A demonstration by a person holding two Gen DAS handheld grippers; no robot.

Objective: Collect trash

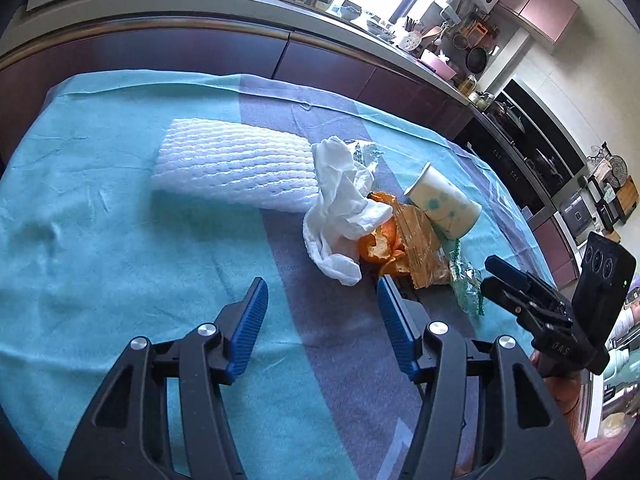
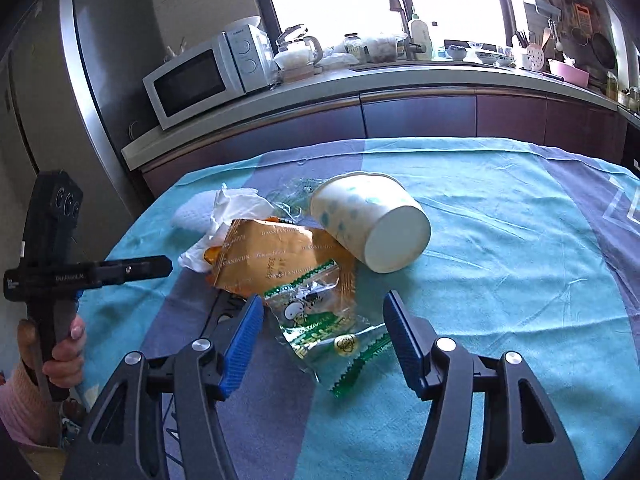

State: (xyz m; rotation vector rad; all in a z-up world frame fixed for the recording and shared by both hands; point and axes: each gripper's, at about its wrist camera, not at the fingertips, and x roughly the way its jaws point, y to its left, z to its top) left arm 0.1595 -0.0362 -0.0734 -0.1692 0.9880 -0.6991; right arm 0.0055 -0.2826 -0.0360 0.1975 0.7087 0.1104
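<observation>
Nothing collected yet. The trash lies heaped mid-frame on the bench (image 1: 100, 208): foam netting (image 1: 236, 168), tissue (image 1: 340, 208), orange peel (image 1: 378, 242), wrappers (image 2: 280, 256), tipped paper cup (image 2: 372, 220). Left claw (image 1: 322, 320) and right claw (image 2: 322, 340) both stand apart, empty.

1. On the table (image 2: 520, 240) the trash lies in one heap.
2. In the right wrist view, the paper cup (image 2: 372, 220) lies tipped over, right of the snack wrapper (image 2: 272, 256).
3. The crumpled tissue (image 2: 236, 208) lies left of that wrapper.
4. The clear wrapper (image 2: 320, 320) lies nearest, overlapping it.
5. The foam net (image 1: 236, 164) lies left of the tissue in the left wrist view.
</observation>
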